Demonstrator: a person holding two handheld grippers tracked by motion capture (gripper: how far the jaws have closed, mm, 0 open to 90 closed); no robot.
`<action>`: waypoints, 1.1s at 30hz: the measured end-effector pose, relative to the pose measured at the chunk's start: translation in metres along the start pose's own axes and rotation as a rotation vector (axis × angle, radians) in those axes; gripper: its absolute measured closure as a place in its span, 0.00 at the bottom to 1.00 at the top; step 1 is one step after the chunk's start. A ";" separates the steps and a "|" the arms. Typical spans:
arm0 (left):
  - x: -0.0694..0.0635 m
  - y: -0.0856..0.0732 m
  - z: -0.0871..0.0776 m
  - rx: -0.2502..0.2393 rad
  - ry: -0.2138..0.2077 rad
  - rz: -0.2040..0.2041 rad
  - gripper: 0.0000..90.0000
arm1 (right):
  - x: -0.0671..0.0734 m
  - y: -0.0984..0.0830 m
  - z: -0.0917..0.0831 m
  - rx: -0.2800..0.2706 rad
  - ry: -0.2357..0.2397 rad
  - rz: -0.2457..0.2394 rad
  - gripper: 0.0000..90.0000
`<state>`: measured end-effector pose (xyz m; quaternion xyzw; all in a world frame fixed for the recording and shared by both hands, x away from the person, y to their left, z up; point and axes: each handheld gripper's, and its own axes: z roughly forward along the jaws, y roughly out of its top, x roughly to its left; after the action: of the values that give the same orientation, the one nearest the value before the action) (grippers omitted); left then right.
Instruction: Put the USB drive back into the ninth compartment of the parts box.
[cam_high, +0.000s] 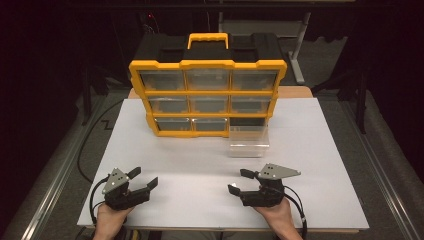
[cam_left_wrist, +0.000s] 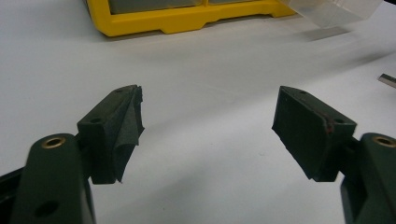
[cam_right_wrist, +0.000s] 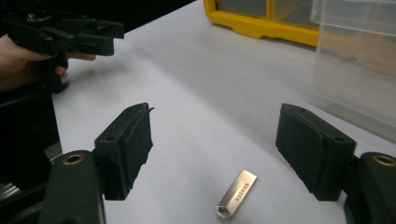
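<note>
A small silver USB stick (cam_right_wrist: 237, 193) lies flat on the white table (cam_high: 200, 160). In the high view the stick (cam_high: 232, 188) is a pale speck by the near jaw of my right gripper (cam_high: 239, 181). My right gripper (cam_right_wrist: 215, 140) is open, with the stick on the table low between its jaws and touching neither pad. At the near left, my left gripper (cam_high: 143, 178) rests in a hand, also open. Nothing sits between the pads of the left gripper (cam_left_wrist: 208, 126). The right gripper view shows the left gripper (cam_right_wrist: 70, 35) farther off, at the top left.
A yellow organiser (cam_high: 207, 97) with clear drawers stands upright at the back of the table. Its bottom right slot (cam_high: 247, 121) is dark. A clear plastic drawer (cam_high: 248, 141) sits on the table in front of that slot. A black case with a yellow handle (cam_high: 208, 41) stands behind.
</note>
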<state>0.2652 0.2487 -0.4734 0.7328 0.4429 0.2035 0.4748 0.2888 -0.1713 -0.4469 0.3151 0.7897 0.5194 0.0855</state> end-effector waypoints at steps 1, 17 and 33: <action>0.000 0.000 0.000 0.000 0.000 0.000 0.28 | 0.001 0.002 0.002 0.023 -0.008 -0.009 0.31; 0.000 0.000 0.000 0.002 -0.001 0.000 0.28 | -0.003 0.026 0.015 0.361 -0.061 0.002 0.47; 0.000 0.000 0.000 0.000 -0.002 -0.002 0.28 | -0.004 0.037 0.037 0.619 -0.092 0.006 0.61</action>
<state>0.2653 0.2491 -0.4733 0.7325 0.4431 0.2026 0.4755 0.3239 -0.1357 -0.4319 0.3520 0.9046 0.2396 0.0197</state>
